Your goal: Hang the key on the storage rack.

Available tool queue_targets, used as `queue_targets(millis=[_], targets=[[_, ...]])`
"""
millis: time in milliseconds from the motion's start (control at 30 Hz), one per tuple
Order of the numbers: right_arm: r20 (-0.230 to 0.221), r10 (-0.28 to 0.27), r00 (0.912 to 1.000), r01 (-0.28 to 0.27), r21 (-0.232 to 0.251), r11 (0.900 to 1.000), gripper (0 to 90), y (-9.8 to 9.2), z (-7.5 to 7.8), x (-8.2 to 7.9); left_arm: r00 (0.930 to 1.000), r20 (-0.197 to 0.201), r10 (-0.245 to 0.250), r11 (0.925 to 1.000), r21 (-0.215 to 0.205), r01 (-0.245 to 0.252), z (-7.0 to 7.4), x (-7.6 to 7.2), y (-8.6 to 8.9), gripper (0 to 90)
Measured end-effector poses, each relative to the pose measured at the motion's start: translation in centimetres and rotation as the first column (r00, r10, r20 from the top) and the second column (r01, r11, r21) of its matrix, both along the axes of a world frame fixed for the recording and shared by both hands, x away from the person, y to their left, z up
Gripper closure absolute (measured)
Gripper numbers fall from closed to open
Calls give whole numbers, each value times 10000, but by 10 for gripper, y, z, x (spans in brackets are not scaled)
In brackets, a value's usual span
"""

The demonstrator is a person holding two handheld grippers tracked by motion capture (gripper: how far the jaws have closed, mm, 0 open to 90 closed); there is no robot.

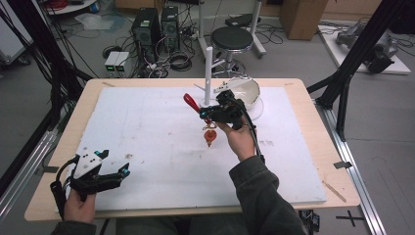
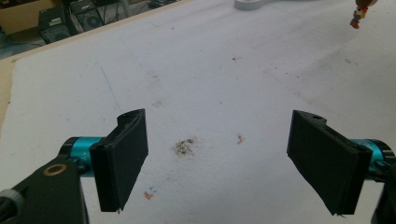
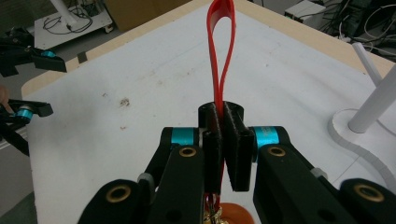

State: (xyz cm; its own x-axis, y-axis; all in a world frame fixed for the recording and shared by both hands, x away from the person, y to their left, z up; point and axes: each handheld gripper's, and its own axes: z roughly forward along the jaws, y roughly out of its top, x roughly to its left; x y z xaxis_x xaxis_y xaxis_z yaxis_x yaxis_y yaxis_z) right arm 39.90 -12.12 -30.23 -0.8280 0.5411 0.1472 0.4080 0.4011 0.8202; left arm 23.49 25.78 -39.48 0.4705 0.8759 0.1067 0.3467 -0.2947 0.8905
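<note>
Beside the white peg stand, the right gripper pinches a red strap loop with a dangling charm, which might slip out; left gripper rests spread wide.

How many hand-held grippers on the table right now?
2. The left hand-held gripper is at the table's near-left corner, jaws open and empty. The right hand-held gripper is at mid-table near the white stand, shut on a red strap with a hanging charm.
</note>
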Motion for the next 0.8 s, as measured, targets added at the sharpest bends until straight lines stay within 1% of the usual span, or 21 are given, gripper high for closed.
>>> queue_targets(millis=[233,333,367,467,500,600,733,800], targets=[[22,-311,9995,311,-111,9995,863,-5,1,7,10000,-2,-11,10000,33,11,0,0,0,208],[103,-505,9987,507,-196,9985,863,-7,6,10,10000,-8,-21,10000,28,21,0,0,0,208],[167,-479,9987,482,-180,9987,863,-7,7,11,10000,-2,-18,10000,21,18,0,0,0,209],[345,-676,9971,684,-229,9974,863,-9,12,14,10000,-9,-21,10000,43,21,0,0,0,208],[470,-751,9961,762,-214,9969,863,-10,13,15,10000,-4,-22,10000,43,22,0,0,0,208],[602,-1077,9924,1093,-237,9937,864,-15,15,19,10000,-15,-26,10000,43,26,0,0,0,208],[615,-1547,9860,1567,-285,9872,863,-20,16,27,10000,-5,-44,10000,68,44,1,0,0,209],[687,-1695,9831,1724,-383,9843,863,-22,16,32,10000,-3,-33,10000,49,33,0,0,0,208]])
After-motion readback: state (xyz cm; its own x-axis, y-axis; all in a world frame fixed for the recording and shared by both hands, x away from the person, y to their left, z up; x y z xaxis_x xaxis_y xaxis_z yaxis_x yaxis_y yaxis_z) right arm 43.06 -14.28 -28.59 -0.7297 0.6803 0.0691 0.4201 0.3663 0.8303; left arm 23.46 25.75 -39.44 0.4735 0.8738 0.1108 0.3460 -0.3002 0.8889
